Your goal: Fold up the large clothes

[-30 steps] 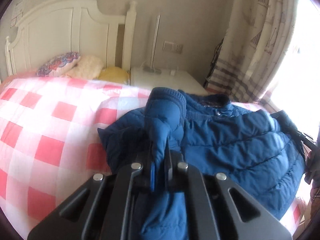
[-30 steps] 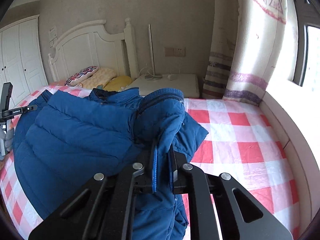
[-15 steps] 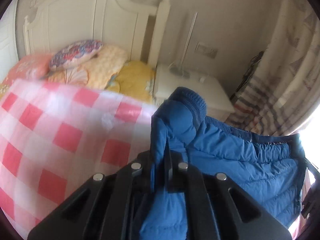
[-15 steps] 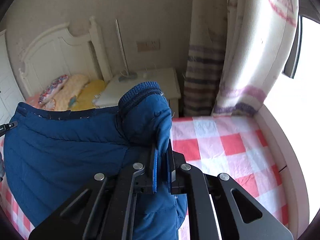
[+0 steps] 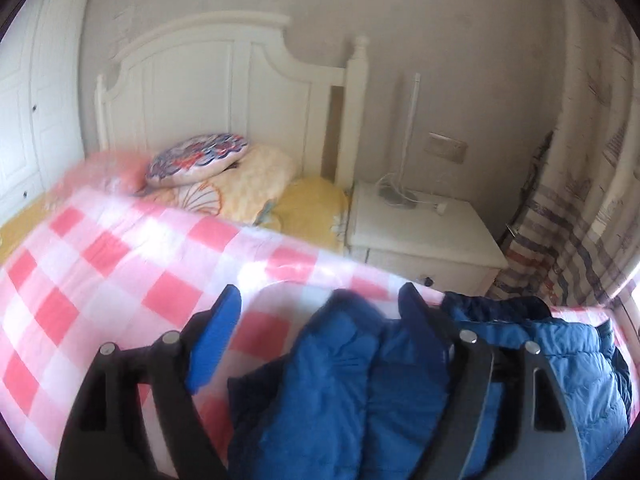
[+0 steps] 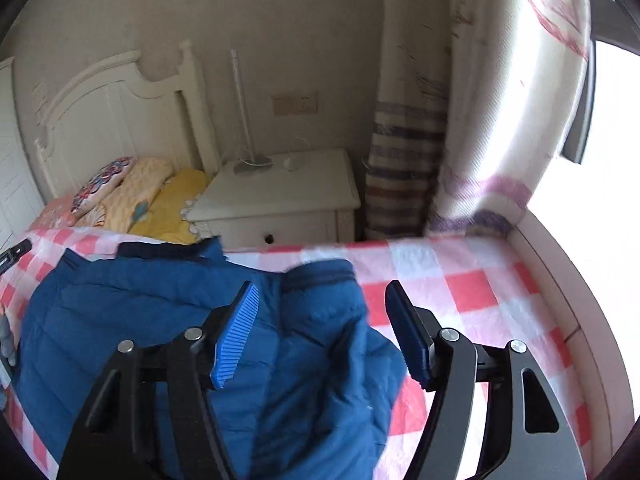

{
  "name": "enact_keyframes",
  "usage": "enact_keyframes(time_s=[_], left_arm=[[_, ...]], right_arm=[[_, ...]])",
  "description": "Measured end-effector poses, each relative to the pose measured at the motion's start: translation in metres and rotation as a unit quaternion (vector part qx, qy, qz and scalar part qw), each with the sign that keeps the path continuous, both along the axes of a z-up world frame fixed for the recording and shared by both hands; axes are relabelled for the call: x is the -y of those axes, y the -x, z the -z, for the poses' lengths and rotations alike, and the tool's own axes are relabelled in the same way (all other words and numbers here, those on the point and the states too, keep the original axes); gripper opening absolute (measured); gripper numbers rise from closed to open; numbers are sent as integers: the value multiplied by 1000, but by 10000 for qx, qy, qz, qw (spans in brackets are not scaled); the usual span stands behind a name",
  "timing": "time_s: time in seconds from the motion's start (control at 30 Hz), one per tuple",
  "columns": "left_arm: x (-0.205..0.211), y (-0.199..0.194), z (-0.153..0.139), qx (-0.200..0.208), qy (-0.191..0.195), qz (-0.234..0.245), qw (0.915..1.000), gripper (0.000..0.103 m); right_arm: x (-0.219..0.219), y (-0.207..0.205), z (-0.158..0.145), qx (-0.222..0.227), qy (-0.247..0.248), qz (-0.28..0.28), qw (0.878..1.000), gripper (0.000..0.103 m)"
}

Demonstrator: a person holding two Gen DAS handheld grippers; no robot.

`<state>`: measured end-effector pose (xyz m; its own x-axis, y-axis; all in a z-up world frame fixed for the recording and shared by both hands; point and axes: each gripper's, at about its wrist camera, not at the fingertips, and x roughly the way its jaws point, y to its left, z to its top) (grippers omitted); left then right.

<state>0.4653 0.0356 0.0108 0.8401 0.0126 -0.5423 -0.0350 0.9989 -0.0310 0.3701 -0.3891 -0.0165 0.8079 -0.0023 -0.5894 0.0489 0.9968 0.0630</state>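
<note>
Blue jacket (image 6: 132, 320) near bed edge, both claws just opened, checked bedspread (image 6: 460, 280) bare rightward

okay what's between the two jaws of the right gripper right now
A blue puffer jacket sleeve, cuff pointing away, lies loose between the right gripper jaws in the right wrist view. The jaws have just been opening; the pads no longer press it.

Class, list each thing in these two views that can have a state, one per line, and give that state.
Left gripper: open, jaws just opened, sleeve lies loose between them.
Right gripper: open, jaws just opened, sleeve released below.
Blue jacket: spread on the bed, sleeves brought up over its body.
Checked cover: laid flat.
Nightstand drawer: shut.
Curtain: drawn aside.
</note>
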Motion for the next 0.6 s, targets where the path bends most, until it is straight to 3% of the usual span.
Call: enact_keyframes(time_s=[0.13,0.27,0.33,0.4,0.47,0.6], left_arm=[[89,-7,6,-249,-1200,785,9893,85],[141,-29,64,-1002,-2116,1173,9651,85],[136,-40,88,-1309,-1949,1191,9647,87],[126,-44,95,-1353,-1799,1054,9686,92],[126,-46,99,-1420,-1866,1062,9663,93],[126,-45,83,-1460,-1927,1245,9623,92]], right_arm=[[-81,-26,1,-240,831,-979,9914,64],[-127,-57,45,-934,1332,-1376,9770,64],[-127,-70,65,-1274,1263,-1382,9740,65],[-121,-78,72,-1423,996,-1365,9753,65],[-120,-82,78,-1513,951,-1385,9741,65],[-115,-78,68,-1589,1001,-1460,9713,66]])
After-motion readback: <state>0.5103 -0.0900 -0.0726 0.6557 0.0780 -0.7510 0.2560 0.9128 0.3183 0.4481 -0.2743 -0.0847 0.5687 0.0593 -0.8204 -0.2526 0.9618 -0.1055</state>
